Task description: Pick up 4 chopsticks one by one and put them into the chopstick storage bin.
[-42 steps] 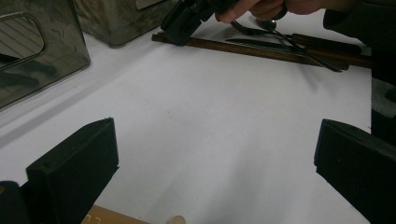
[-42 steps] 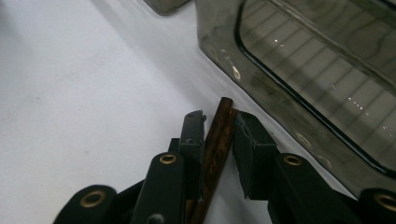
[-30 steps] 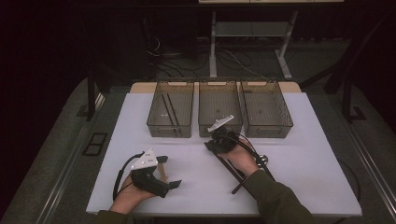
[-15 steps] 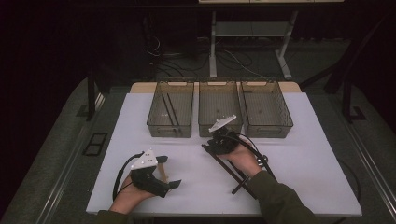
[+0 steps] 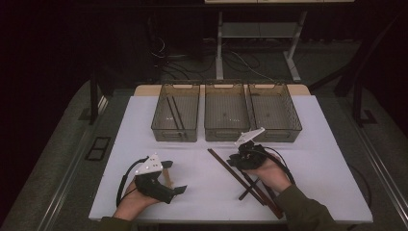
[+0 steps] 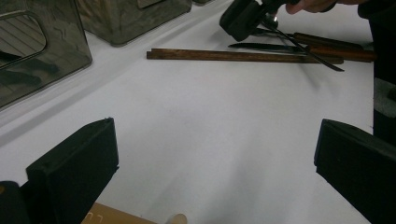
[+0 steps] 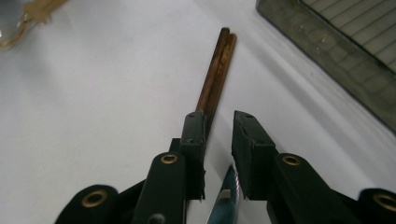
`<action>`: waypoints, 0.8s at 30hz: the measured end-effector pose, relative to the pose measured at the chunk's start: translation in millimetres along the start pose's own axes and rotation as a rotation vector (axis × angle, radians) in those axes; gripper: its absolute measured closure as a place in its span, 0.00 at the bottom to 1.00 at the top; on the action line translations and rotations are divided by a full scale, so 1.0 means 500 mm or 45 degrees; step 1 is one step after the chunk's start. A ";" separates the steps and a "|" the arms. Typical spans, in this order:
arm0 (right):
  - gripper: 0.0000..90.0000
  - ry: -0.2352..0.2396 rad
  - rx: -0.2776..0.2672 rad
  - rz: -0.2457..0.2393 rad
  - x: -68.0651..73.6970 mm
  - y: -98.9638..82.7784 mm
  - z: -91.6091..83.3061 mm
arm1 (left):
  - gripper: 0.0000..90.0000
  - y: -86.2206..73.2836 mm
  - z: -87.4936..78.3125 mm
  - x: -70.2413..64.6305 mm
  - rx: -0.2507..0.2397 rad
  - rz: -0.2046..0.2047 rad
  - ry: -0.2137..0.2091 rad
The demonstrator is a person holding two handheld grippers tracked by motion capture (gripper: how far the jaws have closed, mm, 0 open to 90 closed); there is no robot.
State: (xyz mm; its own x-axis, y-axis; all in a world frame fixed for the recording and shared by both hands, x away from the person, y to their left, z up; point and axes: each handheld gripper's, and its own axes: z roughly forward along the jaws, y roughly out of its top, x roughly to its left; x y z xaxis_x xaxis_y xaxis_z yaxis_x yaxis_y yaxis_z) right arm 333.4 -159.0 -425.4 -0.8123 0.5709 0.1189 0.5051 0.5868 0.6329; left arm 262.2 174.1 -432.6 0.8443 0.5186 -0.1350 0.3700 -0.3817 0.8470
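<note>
Though unclear overhead, R hand-held gripper [image 7: 219,122] just closing, ajar round knife [image 7: 227,198]; L hand-held gripper [image 6: 217,129] open.

Both grippers were black; the left gripper [image 5: 161,185] and right gripper [image 5: 245,156] each had a grey triangular plate, black cable, brass-ringed screws. Dark olive sleeves.

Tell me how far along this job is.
Done: two sticks lie in the left bin. In hand: the right tongs, jaws just closing, straddle a knife blade beside the chopsticks, nothing gripped yet. Left: knife, chopsticks and the other cutlery wait on the table.
</note>
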 end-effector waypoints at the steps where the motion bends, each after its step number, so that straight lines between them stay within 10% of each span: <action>1: 0.84 -0.001 0.003 -0.005 0.002 -0.004 -0.005 | 0.00 0.000 0.000 0.000 0.000 0.000 0.000; 24: 0.90 0.030 0.035 -0.038 0.036 -0.044 -0.007 | 0.00 0.000 -0.001 0.000 0.003 0.002 0.004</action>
State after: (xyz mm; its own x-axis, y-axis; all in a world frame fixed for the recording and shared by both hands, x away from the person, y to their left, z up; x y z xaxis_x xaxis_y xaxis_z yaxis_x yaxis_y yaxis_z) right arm 306.5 -163.9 -434.5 -0.8337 0.5394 0.1186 0.4881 0.6192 0.6150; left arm 261.9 174.4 -432.5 0.8436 0.5206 -0.1318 0.3693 -0.3842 0.8462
